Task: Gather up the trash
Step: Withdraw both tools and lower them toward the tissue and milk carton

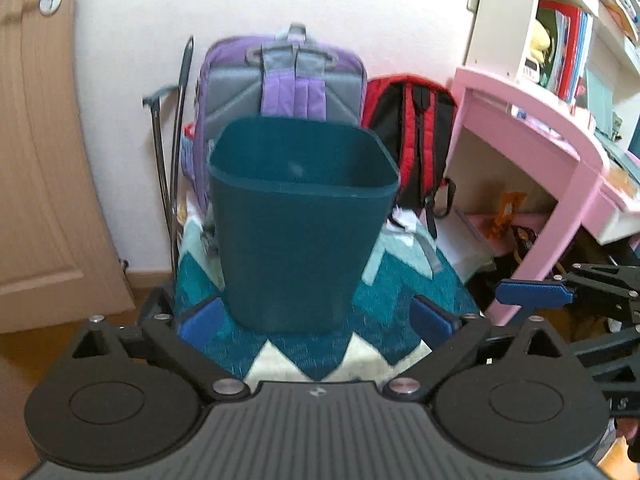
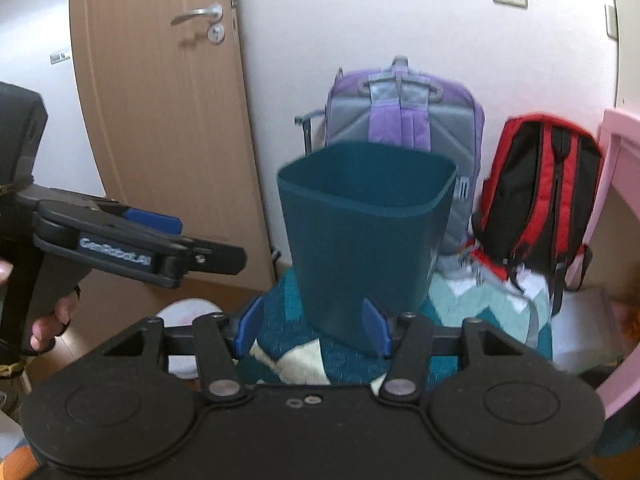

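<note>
Now the left gripper (image 1: 316, 318) is standing with its blue fingers (image 1: 198, 322) spread wide and released, nothing between them but rug; the bin's base is sitting just ahead of the gap, apart from both pads. Beside it, the right gripper (image 2: 314, 330) is holding its fingers (image 2: 376, 330) parted too, gripping nothing, with the bin's lower corner showing just past the right one; whether that pad is touching it I cannot tell. A hand (image 2: 52, 320) is clutching the left tool's grip at the edge of the right view. The bin (image 1: 300, 220), dark teal and open-topped, is standing upright on a zigzag rug (image 1: 304, 352). Behind it a purple backpack (image 1: 284, 76) and a red backpack (image 1: 412, 120) are leaning against the wall, a door (image 2: 160, 120) to their left and a pink desk (image 1: 532, 140) to their right.
</note>
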Demonstrator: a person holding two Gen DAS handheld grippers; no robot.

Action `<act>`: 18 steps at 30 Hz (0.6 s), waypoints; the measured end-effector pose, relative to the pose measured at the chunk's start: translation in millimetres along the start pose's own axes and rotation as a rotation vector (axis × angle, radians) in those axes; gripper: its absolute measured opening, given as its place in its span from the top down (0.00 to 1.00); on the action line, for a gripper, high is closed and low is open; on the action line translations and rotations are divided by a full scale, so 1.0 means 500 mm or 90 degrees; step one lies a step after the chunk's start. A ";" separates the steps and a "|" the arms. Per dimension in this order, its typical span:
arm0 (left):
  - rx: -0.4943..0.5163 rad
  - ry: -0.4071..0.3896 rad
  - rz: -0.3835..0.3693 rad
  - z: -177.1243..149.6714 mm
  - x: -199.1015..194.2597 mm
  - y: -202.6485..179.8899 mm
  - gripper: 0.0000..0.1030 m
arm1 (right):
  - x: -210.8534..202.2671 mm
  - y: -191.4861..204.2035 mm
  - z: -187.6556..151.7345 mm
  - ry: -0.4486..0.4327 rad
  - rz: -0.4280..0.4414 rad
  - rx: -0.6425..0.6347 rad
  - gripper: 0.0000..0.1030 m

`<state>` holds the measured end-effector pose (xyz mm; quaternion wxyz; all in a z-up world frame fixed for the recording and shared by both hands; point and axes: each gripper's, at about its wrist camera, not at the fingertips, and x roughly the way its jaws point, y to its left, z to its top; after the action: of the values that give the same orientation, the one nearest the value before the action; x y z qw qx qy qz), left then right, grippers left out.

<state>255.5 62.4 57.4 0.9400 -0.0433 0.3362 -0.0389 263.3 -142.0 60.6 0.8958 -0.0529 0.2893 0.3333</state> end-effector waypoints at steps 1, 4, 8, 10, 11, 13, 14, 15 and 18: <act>-0.004 0.001 -0.001 -0.020 0.006 0.005 0.03 | 0.007 0.000 -0.018 0.004 -0.002 0.001 0.47; -0.014 0.007 -0.007 -0.088 0.036 0.027 0.00 | 0.037 -0.001 -0.078 0.018 -0.018 -0.001 0.47; -0.033 0.060 -0.011 -0.167 0.110 0.067 0.00 | 0.117 -0.007 -0.168 0.084 -0.024 0.012 0.47; -0.054 0.092 -0.006 -0.204 0.159 0.096 0.00 | 0.166 -0.018 -0.210 0.117 -0.017 0.028 0.47; -0.064 0.102 -0.002 -0.219 0.179 0.109 0.00 | 0.186 -0.022 -0.230 0.129 -0.014 0.037 0.47; -0.081 0.123 0.010 -0.253 0.230 0.137 0.00 | 0.239 -0.033 -0.277 0.164 -0.019 0.061 0.47; -0.084 0.134 0.015 -0.267 0.254 0.148 0.00 | 0.259 -0.037 -0.298 0.180 -0.020 0.070 0.47; -0.084 0.145 0.022 -0.283 0.279 0.158 0.00 | 0.283 -0.042 -0.319 0.198 -0.024 0.080 0.47; -0.078 0.186 0.034 -0.333 0.357 0.182 0.00 | 0.353 -0.052 -0.383 0.249 -0.028 0.104 0.47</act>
<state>291.5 125.4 -192.9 0.8775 -0.0855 0.4719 0.0006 294.7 -117.2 -197.9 0.8311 -0.0499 0.4822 0.2726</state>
